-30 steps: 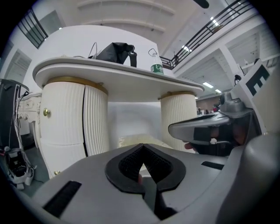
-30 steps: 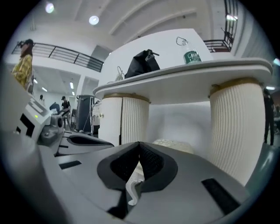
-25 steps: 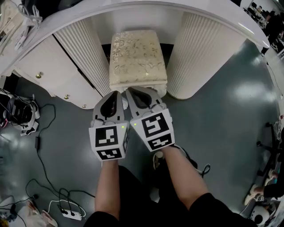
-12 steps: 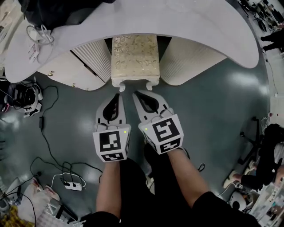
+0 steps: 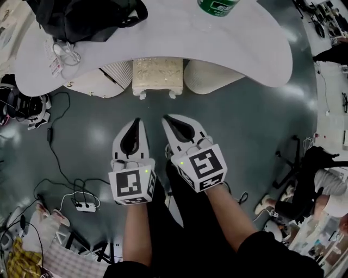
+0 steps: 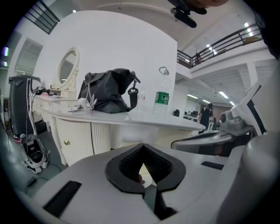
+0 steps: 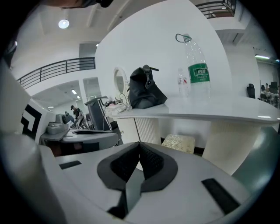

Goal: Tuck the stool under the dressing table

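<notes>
The stool [image 5: 158, 76], cream with a gold-patterned cushion, sits in the kneehole of the white dressing table [image 5: 179, 38], with only its front part showing from above. In the right gripper view the stool [image 7: 178, 142] shows under the tabletop between the fluted pedestals. My left gripper [image 5: 136, 121] and right gripper [image 5: 168, 118] hang side by side above the grey floor, well short of the stool. Both are shut with nothing between the jaws. In their own views the left gripper [image 6: 141, 154] and right gripper [image 7: 139, 148] show jaws closed tip to tip.
A black bag [image 5: 87, 19] and a green-labelled bottle [image 5: 218, 5] stand on the tabletop, with an oval mirror [image 6: 66, 68] at its left. Cables and a power strip [image 5: 81, 206] lie on the floor at left. Another person's feet [image 5: 267, 203] are at right.
Both grippers have risen and drawn back from the stool, which they were right up against a second ago. The stool stays under the table and looks smaller and farther off.
</notes>
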The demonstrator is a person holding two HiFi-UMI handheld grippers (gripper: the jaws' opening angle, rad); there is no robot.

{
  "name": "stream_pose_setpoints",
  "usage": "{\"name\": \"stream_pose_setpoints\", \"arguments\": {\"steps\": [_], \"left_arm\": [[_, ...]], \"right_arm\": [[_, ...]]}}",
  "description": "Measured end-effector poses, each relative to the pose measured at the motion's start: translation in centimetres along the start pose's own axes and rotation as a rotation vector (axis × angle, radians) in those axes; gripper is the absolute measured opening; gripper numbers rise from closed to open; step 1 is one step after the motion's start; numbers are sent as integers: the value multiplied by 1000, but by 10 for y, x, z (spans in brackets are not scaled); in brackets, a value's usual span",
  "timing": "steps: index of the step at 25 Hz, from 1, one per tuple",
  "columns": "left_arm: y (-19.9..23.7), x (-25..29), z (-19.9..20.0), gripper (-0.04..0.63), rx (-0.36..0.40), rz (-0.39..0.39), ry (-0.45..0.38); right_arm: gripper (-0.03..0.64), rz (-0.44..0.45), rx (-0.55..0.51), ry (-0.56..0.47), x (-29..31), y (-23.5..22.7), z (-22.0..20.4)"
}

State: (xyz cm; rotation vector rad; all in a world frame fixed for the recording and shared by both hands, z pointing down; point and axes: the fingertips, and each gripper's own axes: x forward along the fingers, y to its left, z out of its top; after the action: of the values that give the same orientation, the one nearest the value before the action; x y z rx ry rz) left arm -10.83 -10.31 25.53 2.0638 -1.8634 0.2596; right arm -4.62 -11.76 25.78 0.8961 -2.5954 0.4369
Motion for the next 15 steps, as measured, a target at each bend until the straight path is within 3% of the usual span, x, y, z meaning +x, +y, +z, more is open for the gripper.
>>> {"name": "stream_pose_setpoints", "arguments": {"steps": [10,15], "left_arm": [[3,-43,35,5,11,-8,-32],[-6,-79,83,5,37,-46,-92]], "right_arm": [[5,-19,-42,-38,-24,35,42],[6,-45,-45,-81,-54,69,79]]}}
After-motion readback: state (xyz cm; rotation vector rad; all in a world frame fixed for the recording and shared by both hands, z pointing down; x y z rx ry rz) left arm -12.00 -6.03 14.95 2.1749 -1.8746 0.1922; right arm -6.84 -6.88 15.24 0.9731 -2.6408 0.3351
